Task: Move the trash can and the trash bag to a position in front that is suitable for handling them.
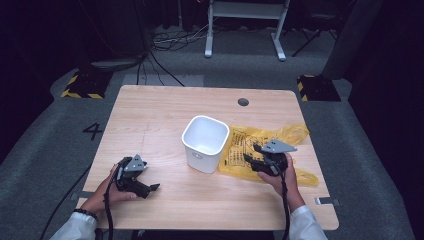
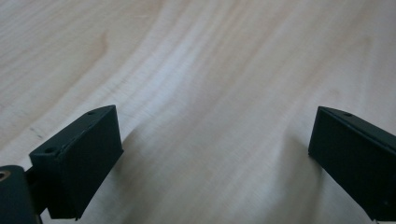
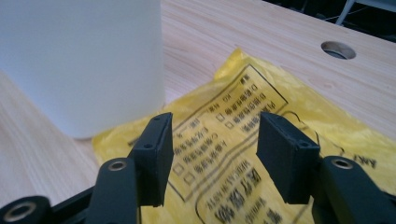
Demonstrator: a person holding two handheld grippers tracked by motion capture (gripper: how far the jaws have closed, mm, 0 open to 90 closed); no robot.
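High view: white bin (image 1: pixel 205 143) stands upright near the middle of the bench (image 1: pixel 165 107), open side up. A yellow bag (image 1: pixel 245 145) with black print lies flat just to its right, one edge touching or tucked against the bin's base (cannot tell which). Right tool (image 1: pixel 252 161) sits over the bag's near part, held in the person's right hand (image 1: pixel 280 175). Left tool (image 1: pixel 152 189) rests low at the bench's near left, well apart from bin and bag, in the left hand (image 1: pixel 112 187).

Left gripper view: jaws spread wide, released, bare wood between them; tool close over the bench top.

Right gripper view: jaws part-way open, no pad pressing on anything; the yellow bag lies below and between them, printed side up. The bin's white wall stands at upper left, just beside the bag's edge. A round hole (image 3: pixel 338 49) in the bench shows at upper right
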